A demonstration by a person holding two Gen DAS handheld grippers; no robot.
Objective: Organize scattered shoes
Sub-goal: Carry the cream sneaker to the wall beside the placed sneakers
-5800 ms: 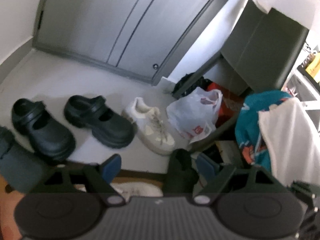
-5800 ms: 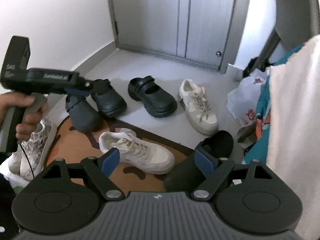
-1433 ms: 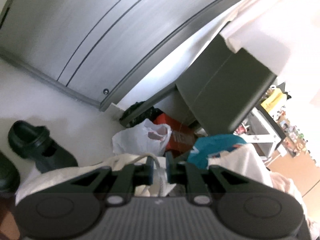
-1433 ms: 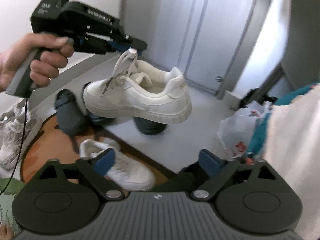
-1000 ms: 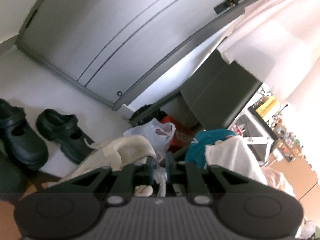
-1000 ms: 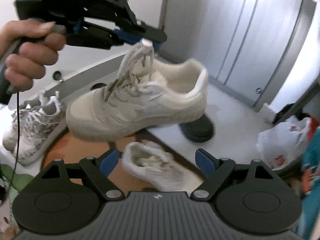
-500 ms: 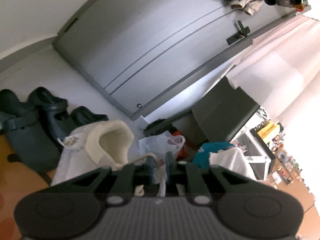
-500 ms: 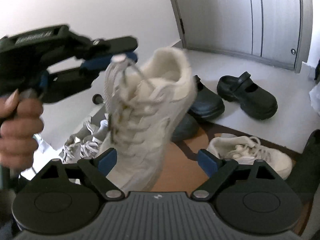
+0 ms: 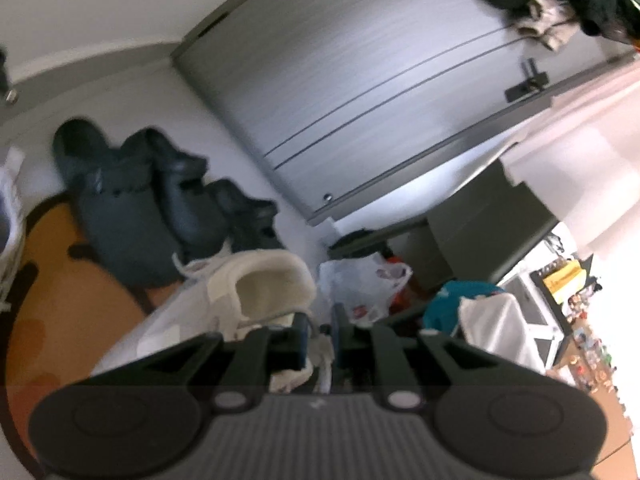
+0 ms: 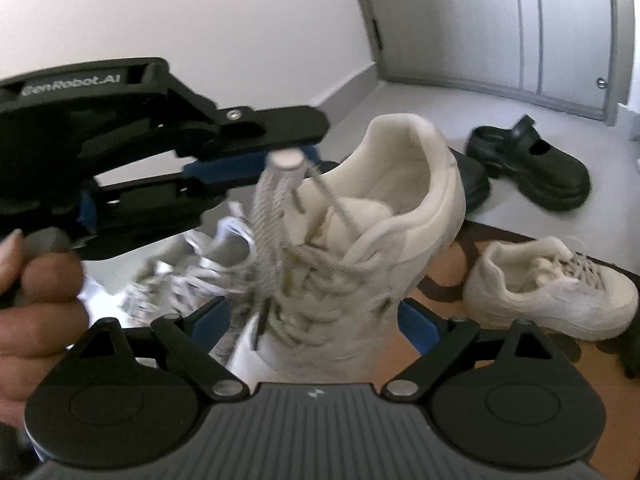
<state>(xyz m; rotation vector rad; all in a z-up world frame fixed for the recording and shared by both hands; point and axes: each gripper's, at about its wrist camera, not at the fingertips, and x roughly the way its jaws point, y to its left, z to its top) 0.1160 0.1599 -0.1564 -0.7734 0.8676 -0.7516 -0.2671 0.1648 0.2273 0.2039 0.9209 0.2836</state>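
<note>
Left wrist view: the left gripper point(image 9: 320, 334) has its jaws nearly closed, pinching the laces point(image 9: 322, 346) of a cream sneaker point(image 9: 240, 296) that hangs below it over the orange mat point(image 9: 72, 280). Dark clogs point(image 9: 160, 200) lie beyond, by the grey door point(image 9: 360, 100).

Right wrist view: the right gripper point(image 10: 314, 320) has just been opening; its jaws stand wide on either side of the hanging sneaker point(image 10: 360, 240) without pressing it. Its mate point(image 10: 552, 292) lies on the mat point(image 10: 452, 292).

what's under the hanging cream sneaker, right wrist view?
The cream sneaker hangs by its laces from the left gripper. Beneath it show the orange mat and silver sneakers; the spot under its toe is hidden.
</note>
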